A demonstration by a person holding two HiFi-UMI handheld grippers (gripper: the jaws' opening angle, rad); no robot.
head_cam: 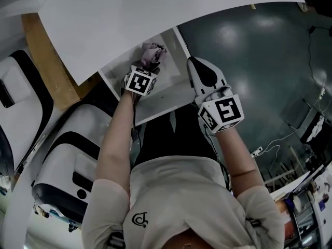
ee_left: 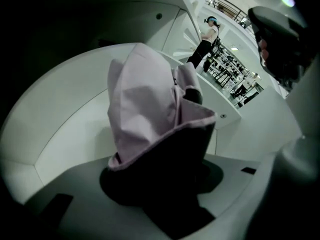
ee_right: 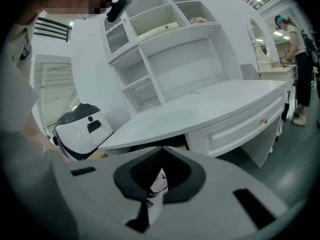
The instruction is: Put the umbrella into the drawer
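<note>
Clamped in the left tongs (ee_left: 157,181): a pale pink folded fabric umbrella (ee_left: 145,109), within the open white wooden drawer (head_cam: 171,87). Right tongs (ee_right: 159,176) together, empty, by that drawer's right edge. Overhead, a curved white tabletop (head_cam: 155,9). Beyond, glossy dark grey floor (head_cam: 259,51). On the pale shirt (head_cam: 176,191), a small dark emblem (head_cam: 139,220), unreadable.

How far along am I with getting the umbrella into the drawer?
Done: the drawer stands open under the desk. In hand: the left hand-held gripper grips the folded pink umbrella inside the drawer. Left: let go, withdraw, and probably shut the drawer. The right hand-held gripper is shut and empty beside the drawer.
</note>
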